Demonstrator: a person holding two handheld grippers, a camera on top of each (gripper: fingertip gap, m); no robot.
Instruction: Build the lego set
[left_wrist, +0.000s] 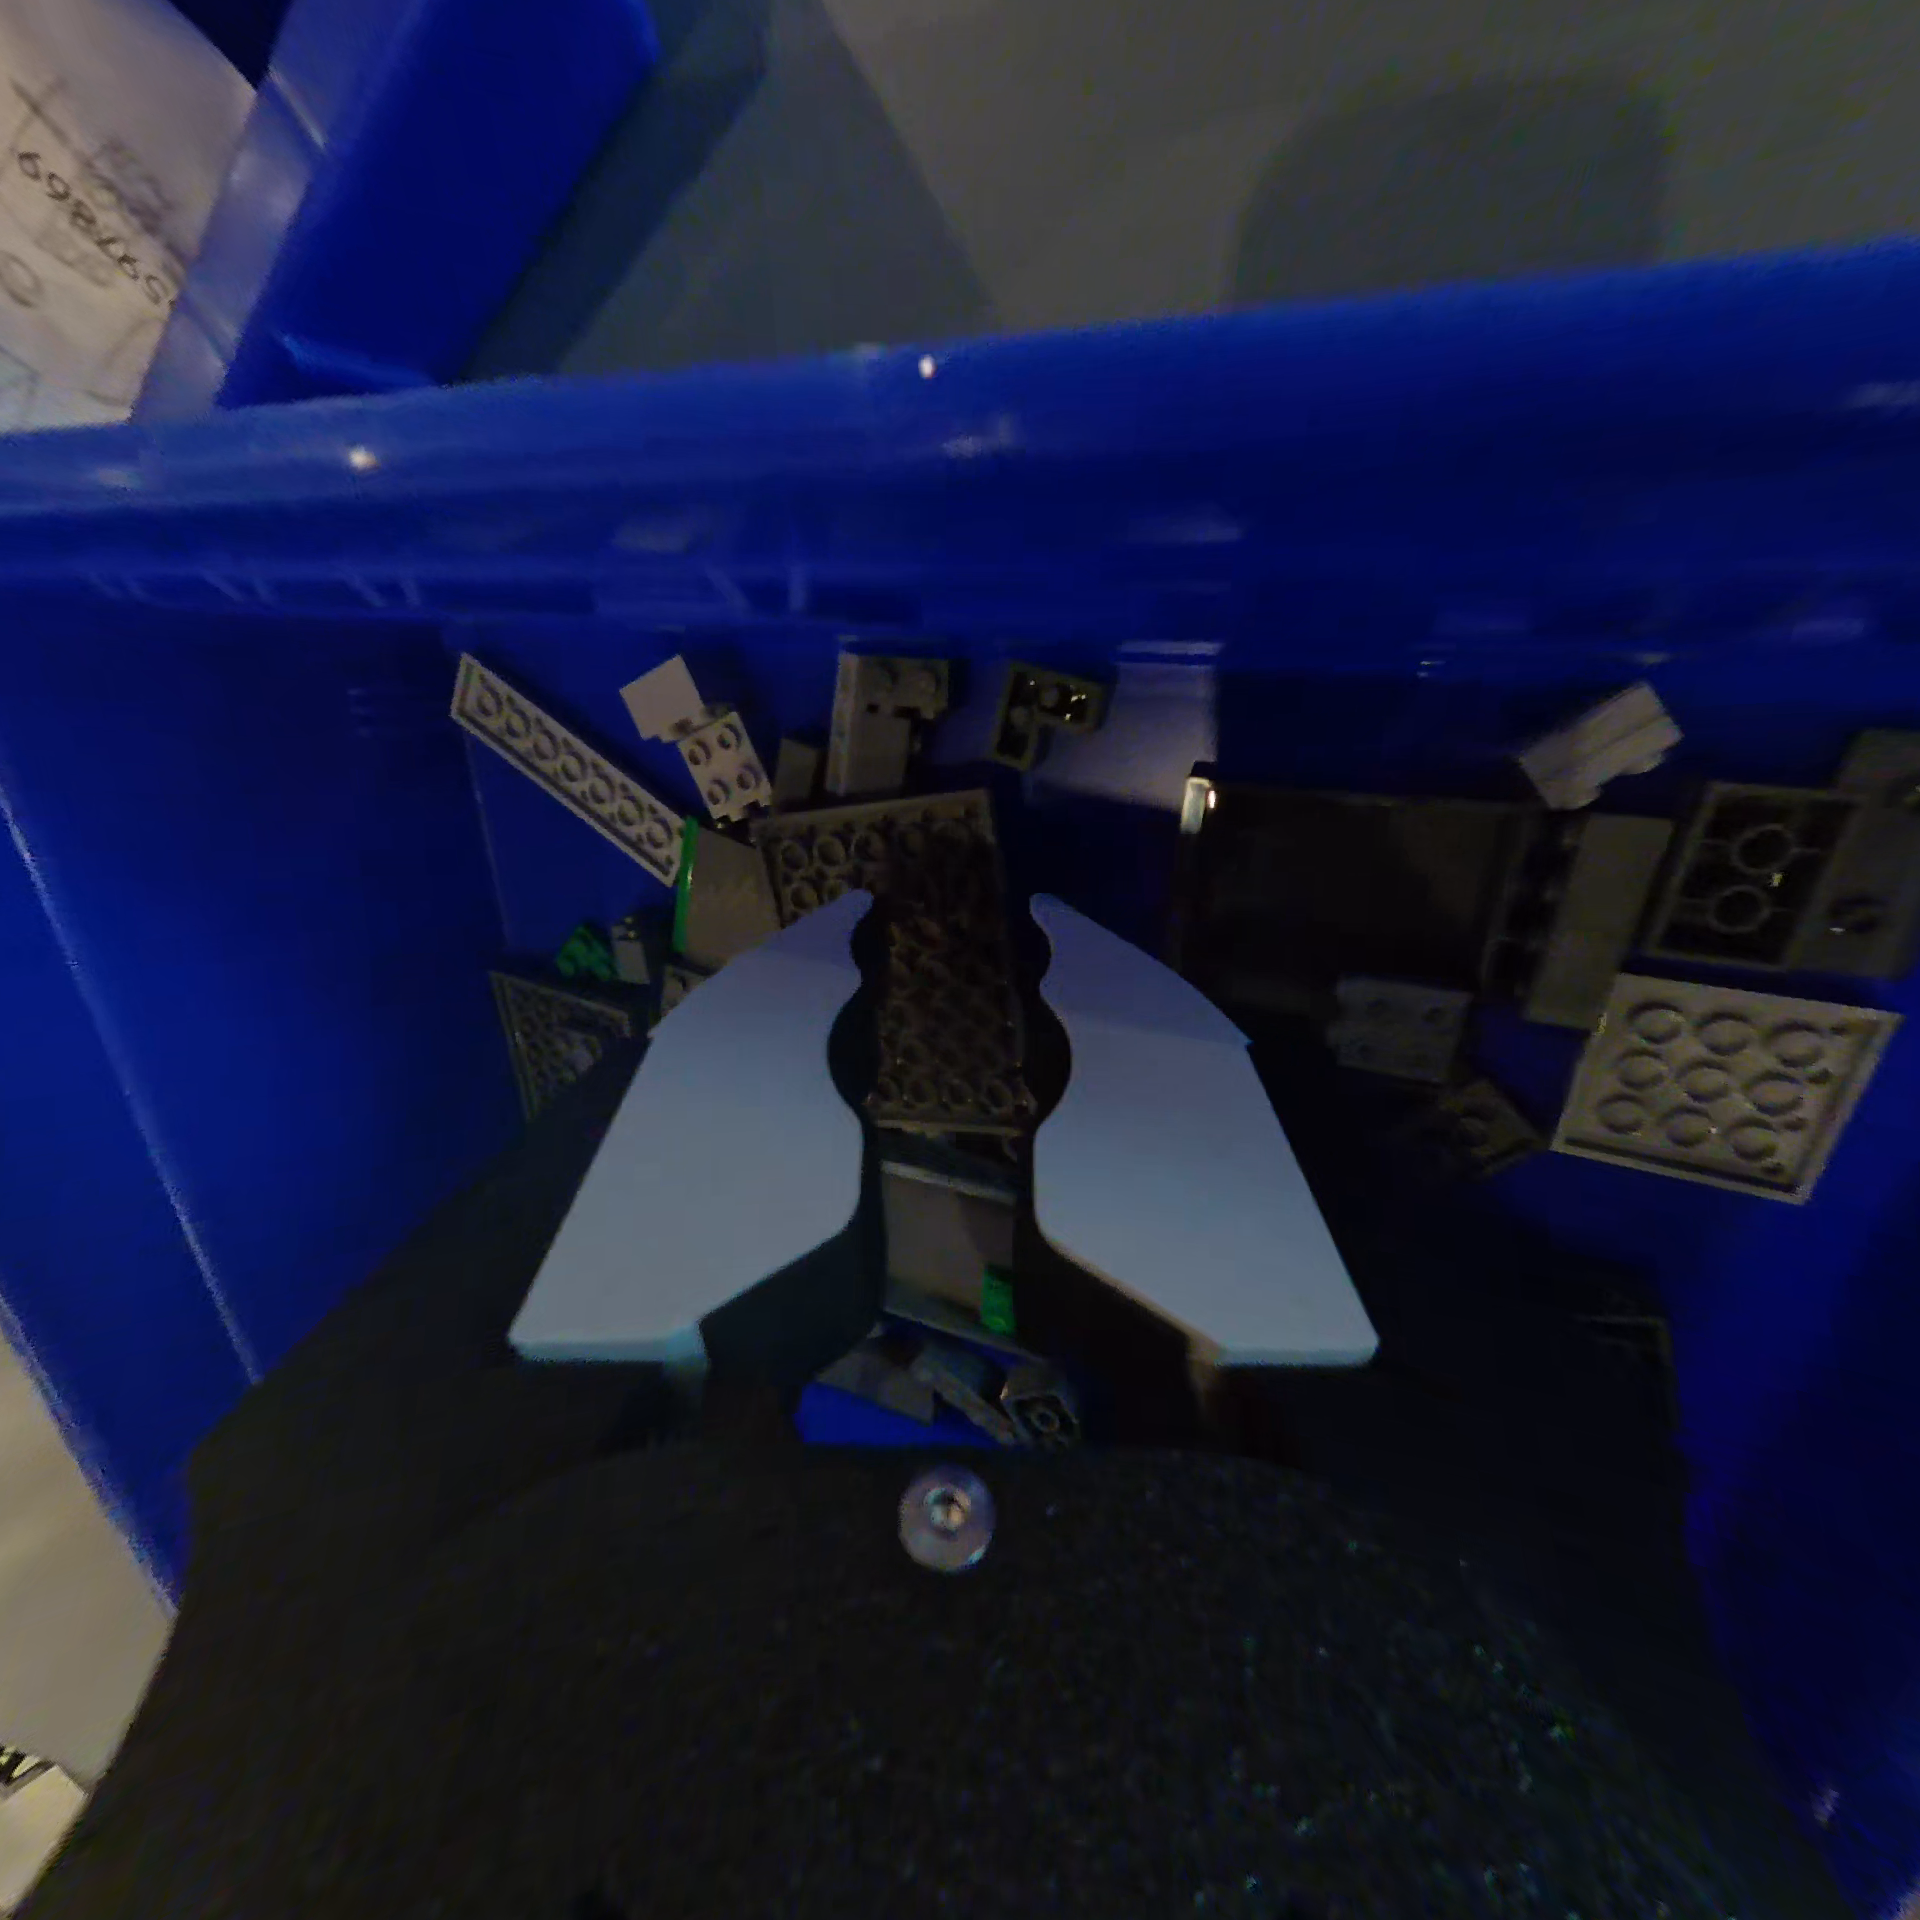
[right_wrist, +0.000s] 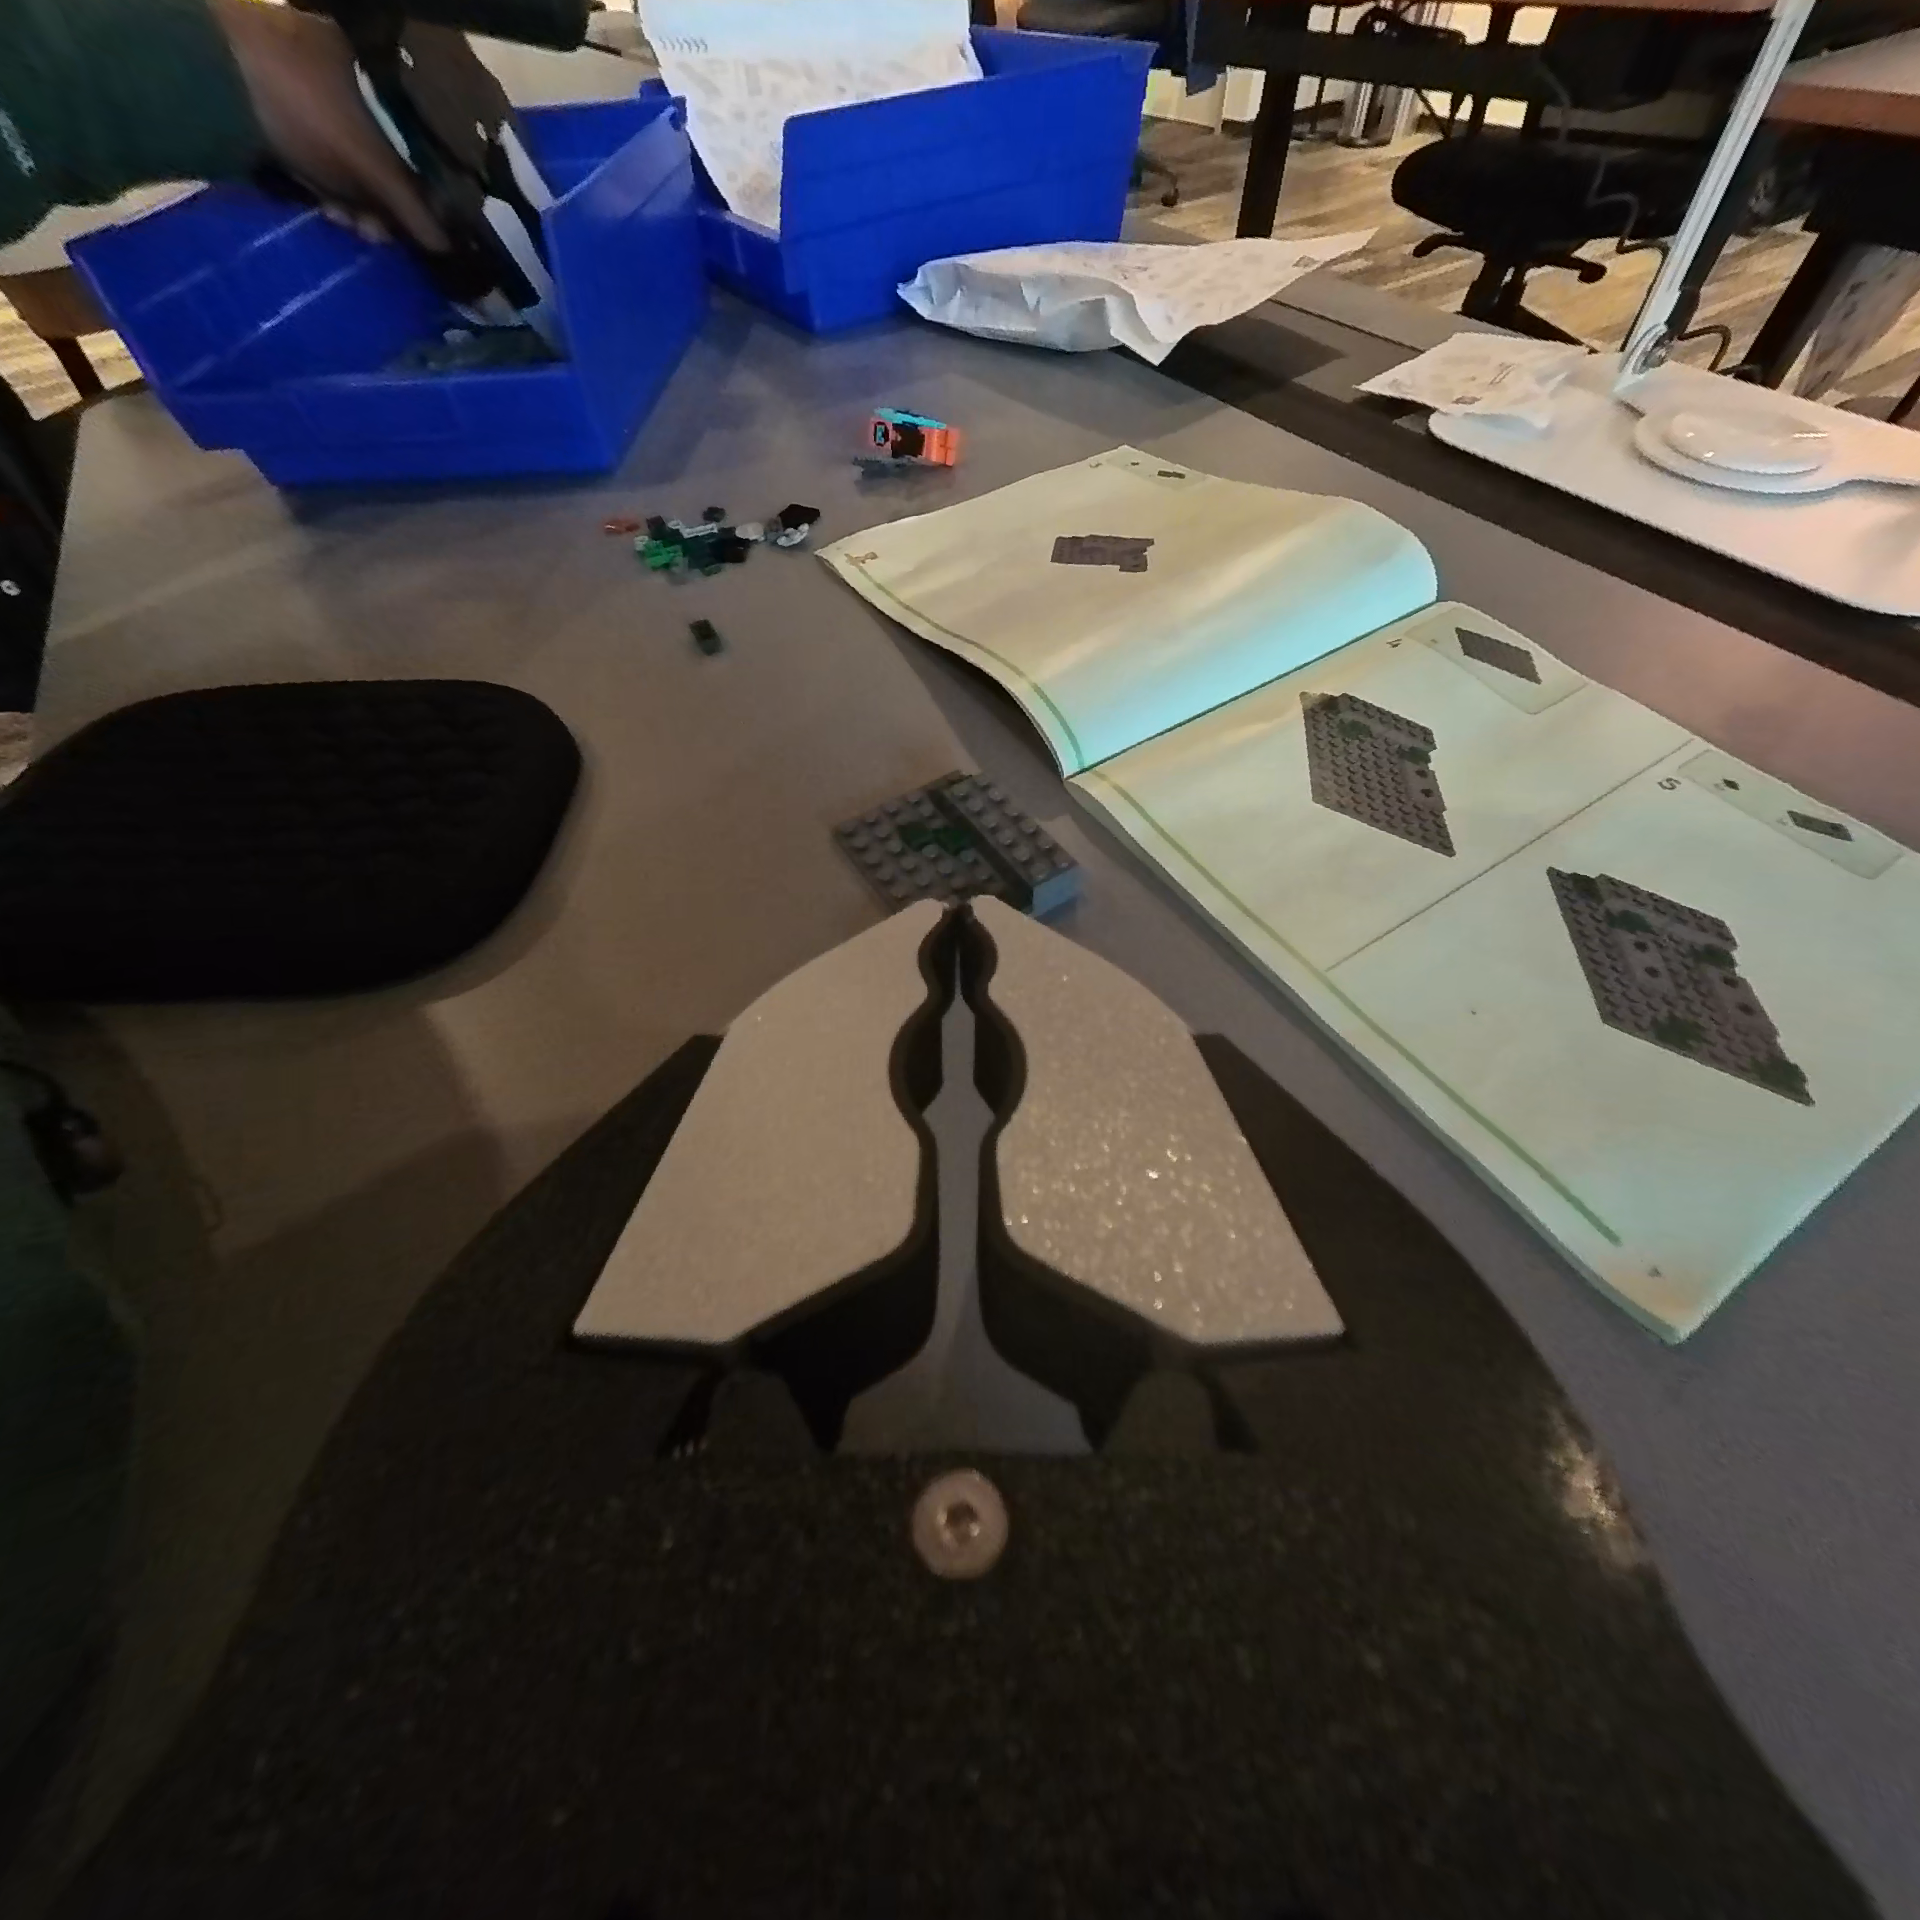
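**Early in the build**

Only a small grey studded base plate assembly (right_wrist: 954, 840) finished so far, lying on the grey tabletop (right_wrist: 416, 582) beside the open pale-green instruction booklet (right_wrist: 1351, 831). Most pieces still loose in the blue plastic bin (left_wrist: 935, 468). Left gripper (left_wrist: 948, 914) spread open over a long dark studded plate (left_wrist: 940, 997), apparently not yet clamping. Right gripper (right_wrist: 958, 914) closed, empty.

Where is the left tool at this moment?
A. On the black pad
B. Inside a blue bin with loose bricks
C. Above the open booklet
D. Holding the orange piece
B: the left tool reaches down into the blue bin, its jaws apart around a dark studded plate among loose bricks.
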